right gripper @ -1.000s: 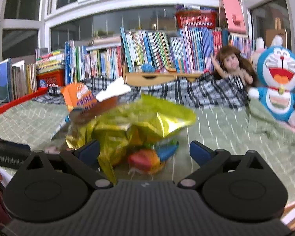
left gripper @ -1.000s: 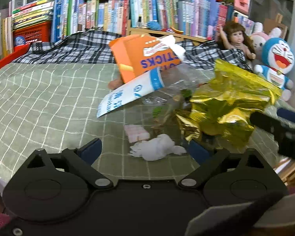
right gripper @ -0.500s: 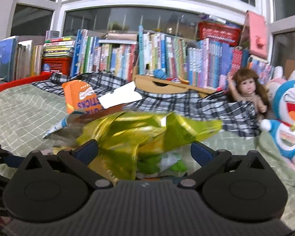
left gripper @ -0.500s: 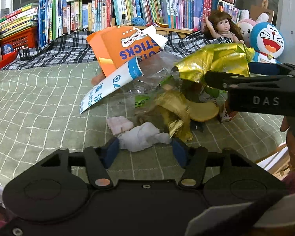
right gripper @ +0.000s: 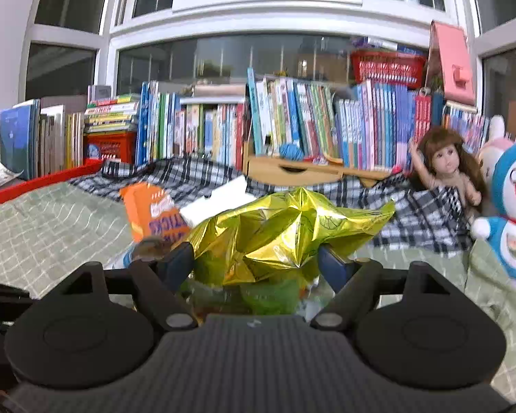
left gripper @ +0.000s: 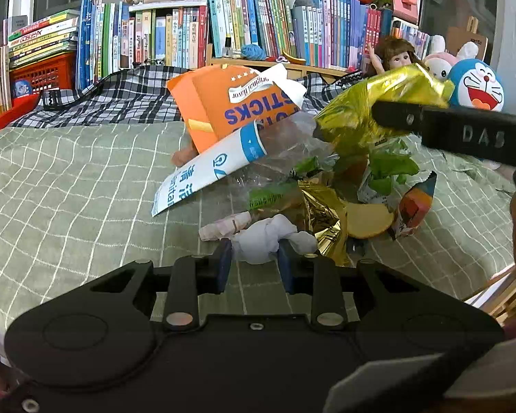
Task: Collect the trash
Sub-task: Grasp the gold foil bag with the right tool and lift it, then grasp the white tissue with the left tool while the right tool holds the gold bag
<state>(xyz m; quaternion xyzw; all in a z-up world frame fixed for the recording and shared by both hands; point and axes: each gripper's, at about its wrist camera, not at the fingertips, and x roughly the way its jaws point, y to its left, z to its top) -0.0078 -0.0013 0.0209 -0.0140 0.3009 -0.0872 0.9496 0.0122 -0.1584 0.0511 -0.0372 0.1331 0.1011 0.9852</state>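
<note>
A pile of trash lies on the green checked bedcover (left gripper: 68,186): an orange snack box (left gripper: 230,106), a white and blue wrapper (left gripper: 210,172), clear plastic, green wrappers and a crumpled white tissue (left gripper: 265,237). My left gripper (left gripper: 254,265) is shut on the white tissue at the pile's near edge. My right gripper (right gripper: 256,265) is shut on a gold foil bag (right gripper: 285,230), held above the pile; in the left wrist view its black finger crosses the gold foil bag (left gripper: 371,110) from the right.
A row of books (left gripper: 223,31) lines the back behind a black and white plaid blanket (left gripper: 120,99). A doll (right gripper: 447,165) and a blue cat plush (right gripper: 512,213) sit at the right. The bed's edge drops off at the near right.
Both grippers went from open to shut. The left one closed around the white tissue. The right one closed on the gold foil bag and lifted it above the pile.
</note>
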